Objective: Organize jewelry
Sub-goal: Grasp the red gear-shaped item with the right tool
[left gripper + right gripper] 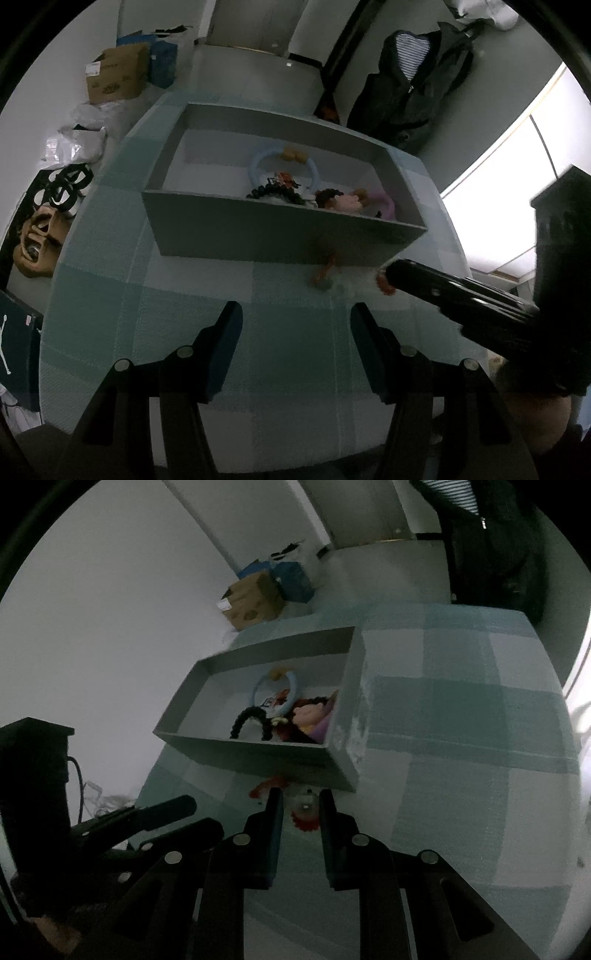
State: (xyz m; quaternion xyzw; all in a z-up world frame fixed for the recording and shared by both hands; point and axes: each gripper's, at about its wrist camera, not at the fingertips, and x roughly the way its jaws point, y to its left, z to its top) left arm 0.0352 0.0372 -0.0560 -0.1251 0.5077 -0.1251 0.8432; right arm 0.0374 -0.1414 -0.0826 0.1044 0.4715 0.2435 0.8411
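Note:
A grey open box (280, 236) stands on the checked cloth. In it lie a light-blue ring (258, 166), a black beaded bracelet (269, 192), a doll-face charm (345, 201) and a pink ring (386, 201). In the right wrist view, my right gripper (301, 806) is shut on a red-frilled clear trinket (304, 812), low over the cloth just before the box's (258, 753) near wall. A second orange-red piece (325, 271) lies beside it. My left gripper (295, 328) hangs open over bare cloth, with nothing between its fingers. The right gripper (386, 277) comes in from the right.
The table's cloth (461, 738) stretches wide to the right of the box. On the floor behind stand a cardboard box (118, 74) and blue bags (162, 62), with sandals (37, 240) at the left. A dark jacket (413, 85) hangs at the back.

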